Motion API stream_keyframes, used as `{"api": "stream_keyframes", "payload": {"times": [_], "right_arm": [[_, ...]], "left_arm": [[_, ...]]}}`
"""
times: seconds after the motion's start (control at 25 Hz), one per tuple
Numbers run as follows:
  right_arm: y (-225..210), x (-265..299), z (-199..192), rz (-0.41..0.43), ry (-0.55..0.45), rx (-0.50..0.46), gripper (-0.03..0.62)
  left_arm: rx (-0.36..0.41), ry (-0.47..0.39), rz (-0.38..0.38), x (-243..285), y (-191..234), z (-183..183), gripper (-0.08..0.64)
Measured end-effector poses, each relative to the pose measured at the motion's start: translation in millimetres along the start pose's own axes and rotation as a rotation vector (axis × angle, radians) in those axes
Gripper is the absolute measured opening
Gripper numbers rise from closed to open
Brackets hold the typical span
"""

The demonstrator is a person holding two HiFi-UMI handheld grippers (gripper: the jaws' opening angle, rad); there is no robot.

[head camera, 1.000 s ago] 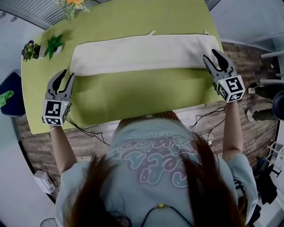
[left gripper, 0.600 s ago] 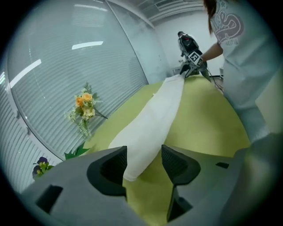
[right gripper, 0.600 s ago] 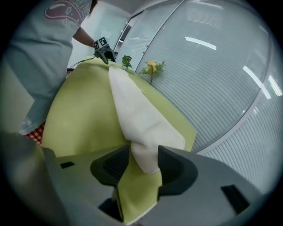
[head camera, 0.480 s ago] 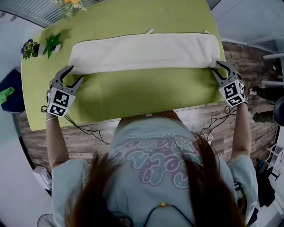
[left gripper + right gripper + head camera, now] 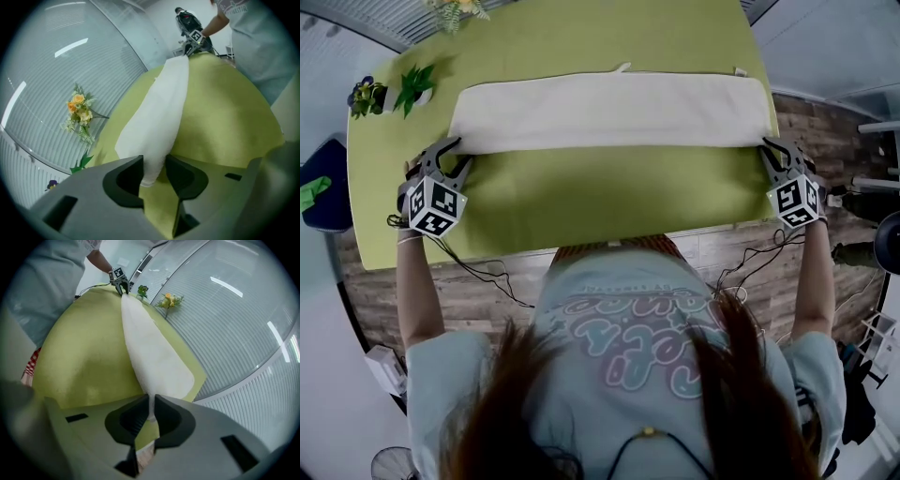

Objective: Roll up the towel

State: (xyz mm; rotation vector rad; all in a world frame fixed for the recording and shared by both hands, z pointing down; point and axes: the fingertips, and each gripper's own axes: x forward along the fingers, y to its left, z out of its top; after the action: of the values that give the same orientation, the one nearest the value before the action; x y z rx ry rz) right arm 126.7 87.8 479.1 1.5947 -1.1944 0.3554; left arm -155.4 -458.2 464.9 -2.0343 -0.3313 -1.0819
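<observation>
Closing on the long white cloth towel [image 5: 609, 111]: my right gripper [image 5: 778, 148] pinches its corner, left gripper's [image 5: 450, 155] narrowing jaws merely straddle theirs; rolling must wait.

I wear a pale blue short-sleeved T-shirt [image 5: 628, 309] with looping pink lettering. My left hand-held gripper [image 5: 456, 156] and right hand-held gripper [image 5: 780, 150] are grey with dark jaws. Each carries a cube of black-and-white square markers [image 5: 434, 206] and trails thin black cables [image 5: 474, 272].
</observation>
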Motion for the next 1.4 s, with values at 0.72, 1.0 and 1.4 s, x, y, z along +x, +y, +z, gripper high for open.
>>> {"api": "stream_keyframes", "payload": {"times": [0.72,1.0,1.4], "right_arm": [[30,-39,-6,-0.059,-0.082,0.219,0.049],[-7,-89,-36,-0.151,-0.242,0.63,0.218],[-82,-48,2,0.072,-0.526,0.351,0.196]], "left_arm": [[-0.026,0.008,0.213,-27,-32,-19,0.033],[-0.468,-0.287,0.374,-84,-2,29,0.138],[-0.705,-0.619,0.394,-71,-42,253,0.138]]}}
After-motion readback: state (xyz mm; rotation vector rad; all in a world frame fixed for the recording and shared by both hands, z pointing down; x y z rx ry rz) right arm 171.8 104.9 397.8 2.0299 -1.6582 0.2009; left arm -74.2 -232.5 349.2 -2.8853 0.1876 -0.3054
